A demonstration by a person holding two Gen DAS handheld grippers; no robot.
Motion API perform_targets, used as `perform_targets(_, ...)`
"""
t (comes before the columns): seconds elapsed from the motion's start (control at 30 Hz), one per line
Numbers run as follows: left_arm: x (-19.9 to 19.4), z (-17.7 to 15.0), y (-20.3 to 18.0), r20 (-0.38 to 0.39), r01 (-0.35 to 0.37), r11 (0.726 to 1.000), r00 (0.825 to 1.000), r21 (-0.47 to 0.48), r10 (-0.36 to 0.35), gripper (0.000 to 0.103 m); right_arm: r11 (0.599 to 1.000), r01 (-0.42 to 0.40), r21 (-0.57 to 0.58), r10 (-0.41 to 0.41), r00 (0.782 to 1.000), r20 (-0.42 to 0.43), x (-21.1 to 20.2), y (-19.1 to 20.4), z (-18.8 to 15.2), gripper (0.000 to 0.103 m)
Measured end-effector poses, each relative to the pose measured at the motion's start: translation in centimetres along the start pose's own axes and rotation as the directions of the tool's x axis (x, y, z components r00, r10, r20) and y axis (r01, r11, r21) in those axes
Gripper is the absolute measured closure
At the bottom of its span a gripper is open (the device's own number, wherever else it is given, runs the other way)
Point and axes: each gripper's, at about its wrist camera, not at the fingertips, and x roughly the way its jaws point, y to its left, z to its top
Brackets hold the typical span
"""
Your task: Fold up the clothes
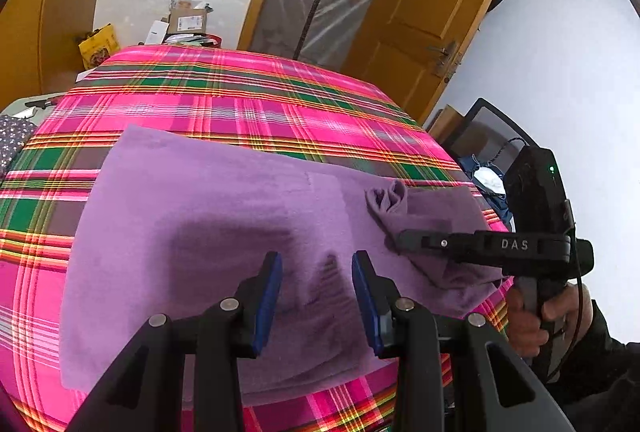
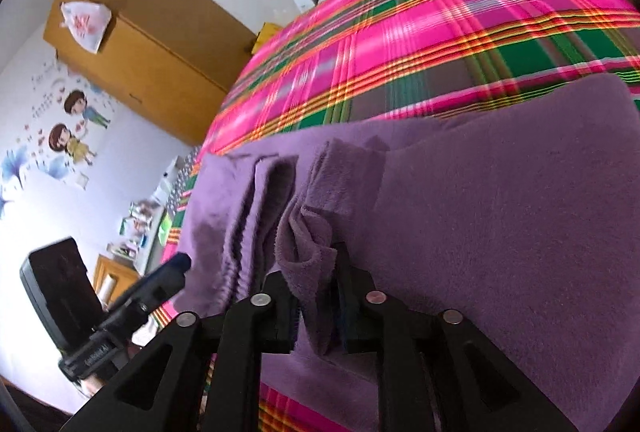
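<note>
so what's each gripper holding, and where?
Right gripper is shut on a bunched corner of the purple cloth. Left gripper is open above the cloth, holding nothing.

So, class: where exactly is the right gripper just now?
In the left wrist view, the right gripper sits right of centre, shut on a bunched edge of the purple cloth lying on the plaid bedspread.

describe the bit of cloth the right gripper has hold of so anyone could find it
Start at the pink and green plaid cover spread over the bed, then find the purple garment lying flat on it. At the garment's right side, one bunched corner stands up in folds, pinched in the right gripper; the rest lies smooth.
</note>
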Motion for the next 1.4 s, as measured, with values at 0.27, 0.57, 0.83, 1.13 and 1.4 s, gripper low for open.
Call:
perform_targets(0.27, 0.2, 0.3, -0.4, -0.005, -0.002, 1.0, 1.0, 0.007, 0.002, 0.066, 0.993, -0.038, -0.108, 0.032, 0.998, -0.059, 0.4, 1.8, -1.1, 0.05)
perform_targets(0.57, 1.2, 0.9, -2.3, -0.018, 0.041, 0.998, 0.999, 0.036, -0.041, 0.066, 0.99, -0.063, -0.13, 0.063, 0.998, -0.003, -3.2, 0.1, -2.1, 0.05)
perform_targets(0.83, 5.3, 1.4, -6.6, -0.1, 0.077, 0.985, 0.993, 0.153, -0.062, 0.066, 0.994, 0.104, -0.022, -0.099, 0.98, 0.17, -8.1, -4.1, -1.4, 0.058)
perform_targets(1.13, 8.3, 0.9, -6.1, -0.198, 0.039, 0.996, 0.98, 0.08, -0.023, 0.079, 0.993, 0.112, 0.029, -0.115, 0.975, 0.191, -9.2, -5.7, -1.7, 0.057)
perform_targets(1.4, 6.9, 0.5, -5.3, -0.17, 0.081, 0.996, 0.983, 0.032, -0.074, 0.096, 0.991, 0.125, 0.052, -0.133, 0.967, 0.217, -10.5, -6.7, -1.7, 0.057)
